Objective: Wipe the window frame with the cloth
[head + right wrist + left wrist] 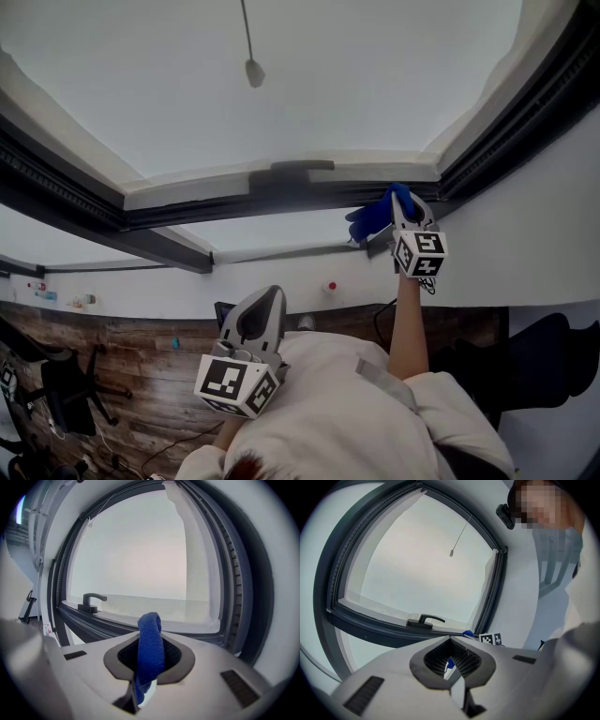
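Over on the left, the left gripper (pixel 266 309) is hanging low in front of the person's pale sleeve, well below the window. Its own view is showing the jaws pressed together with only a thin slit between them, and they are gripping nothing.

Moving across, the dark grey window frame (pixel 234 212) is filling the upper part of the head view, with bright pale glass behind it. A thin cord with a small weight (pixel 252 67) is dangling in front of the pane. A dark lever handle (pixel 91 601) is sitting on the frame's lower rail, about midway along.

Further right, the person's bare arm is reaching up, and the right gripper (pixel 398 204) is hovering at the lower rail, close to the frame's right corner. Its jaws are clamping down on the blue terry cloth (pixel 150 644), with a folded loop of it standing up out of the jaws toward the glass. In the head view the cloth is bunching against the dark rail just left of the jaws. Whether the cloth is actually touching the frame, I cannot tell.
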Demonstrator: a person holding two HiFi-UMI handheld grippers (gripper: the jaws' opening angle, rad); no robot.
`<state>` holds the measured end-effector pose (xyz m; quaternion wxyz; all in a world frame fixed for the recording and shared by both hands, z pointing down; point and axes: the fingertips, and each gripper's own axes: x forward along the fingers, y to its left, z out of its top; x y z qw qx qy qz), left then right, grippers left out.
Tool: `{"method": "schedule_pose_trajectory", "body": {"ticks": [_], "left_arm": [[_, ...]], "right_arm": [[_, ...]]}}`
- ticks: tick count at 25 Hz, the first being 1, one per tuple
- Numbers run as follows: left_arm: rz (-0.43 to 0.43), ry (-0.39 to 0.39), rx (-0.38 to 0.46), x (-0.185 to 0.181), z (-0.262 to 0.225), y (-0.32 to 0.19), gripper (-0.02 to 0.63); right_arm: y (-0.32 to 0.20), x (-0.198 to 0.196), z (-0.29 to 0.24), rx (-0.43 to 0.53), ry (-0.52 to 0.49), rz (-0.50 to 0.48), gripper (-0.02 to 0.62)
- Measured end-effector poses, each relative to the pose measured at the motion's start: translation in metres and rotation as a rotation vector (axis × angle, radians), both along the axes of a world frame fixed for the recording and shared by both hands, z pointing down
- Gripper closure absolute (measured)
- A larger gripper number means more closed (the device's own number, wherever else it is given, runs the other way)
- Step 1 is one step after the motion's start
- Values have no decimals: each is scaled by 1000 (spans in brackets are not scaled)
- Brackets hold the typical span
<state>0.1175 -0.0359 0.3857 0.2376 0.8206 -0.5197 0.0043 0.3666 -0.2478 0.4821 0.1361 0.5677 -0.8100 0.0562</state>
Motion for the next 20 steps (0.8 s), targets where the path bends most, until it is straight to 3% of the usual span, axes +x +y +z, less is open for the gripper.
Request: {"method": "schedule_pose_trajectory", "body": {"ticks": [20], "left_arm": [[0, -2, -1, 2, 1, -1, 600]], "right_arm": [[-2, 17, 1, 1, -7, 34, 545]]}}
